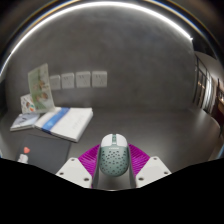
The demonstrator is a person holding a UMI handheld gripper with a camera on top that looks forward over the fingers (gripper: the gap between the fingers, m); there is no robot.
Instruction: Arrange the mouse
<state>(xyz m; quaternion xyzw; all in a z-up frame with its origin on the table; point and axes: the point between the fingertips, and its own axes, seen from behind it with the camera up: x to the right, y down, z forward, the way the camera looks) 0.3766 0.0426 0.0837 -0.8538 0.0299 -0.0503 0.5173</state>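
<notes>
A pale mint-white mouse with a perforated shell sits between my two fingers, its front end pointing away from me. The magenta pads press against both of its sides. My gripper is shut on the mouse above a grey tabletop. I cannot tell whether the mouse rests on the table or is lifted off it.
A stack of books and papers lies on the table to the left, with an upright card behind it. A small red-tipped object lies at the near left. A wall with sockets stands at the back.
</notes>
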